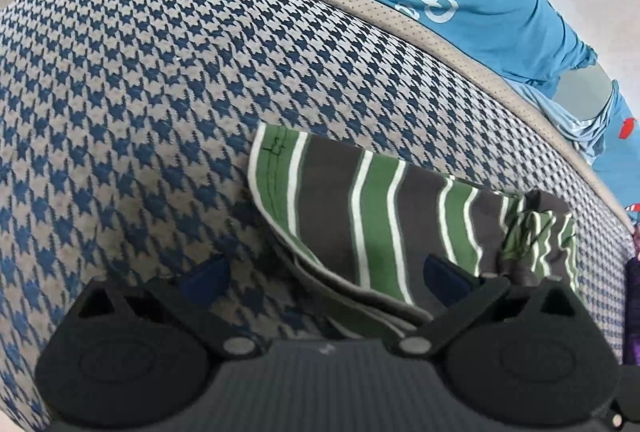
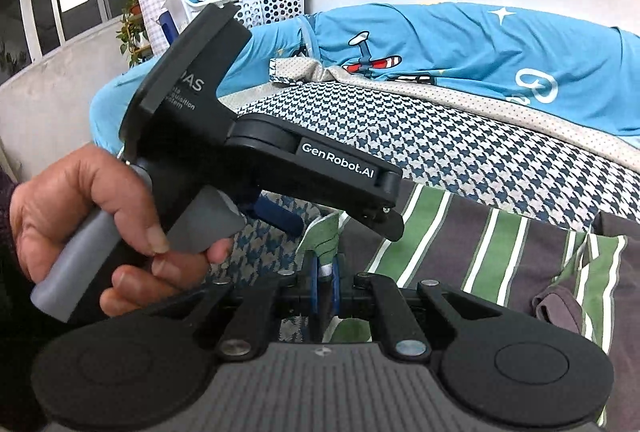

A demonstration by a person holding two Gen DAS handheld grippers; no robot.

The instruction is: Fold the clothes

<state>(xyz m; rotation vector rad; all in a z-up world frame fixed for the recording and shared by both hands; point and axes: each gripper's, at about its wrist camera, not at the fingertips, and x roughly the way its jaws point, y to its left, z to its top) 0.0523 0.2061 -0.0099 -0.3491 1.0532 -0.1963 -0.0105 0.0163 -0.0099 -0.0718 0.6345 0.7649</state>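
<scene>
Two hand-held grippers work over one green, grey and white striped cloth garment (image 1: 372,216), which lies on a blue-and-grey houndstooth woven cover (image 1: 160,91) edged with a beige dotted fabric border (image 1: 400,19). Behind the cover a bright blue printed sheet (image 2: 460,39) with aeroplane and star motifs is bunched up. Left gripper (image 1: 326,278): jaws stand wide apart, blue pads spread; the folded near edge of the striped garment sits between them, one pad over the bare houndstooth, the other at the garment's top layer, pressing on nothing that I can make out. In the right wrist view the same gripper is seen from the side, angled downward, a person's hand (image 2: 100,228) wrapped round its grey handle. Right gripper (image 2: 325,282): blue pads brought together, pinching a small raised tuft of the striped garment, which stands up just beyond the fingertips. The rest of the garment spreads out flat to the right in that view, wrinkled near its far end. A white perforated plastic basket (image 2: 272,1) stands by the wall in the background.
</scene>
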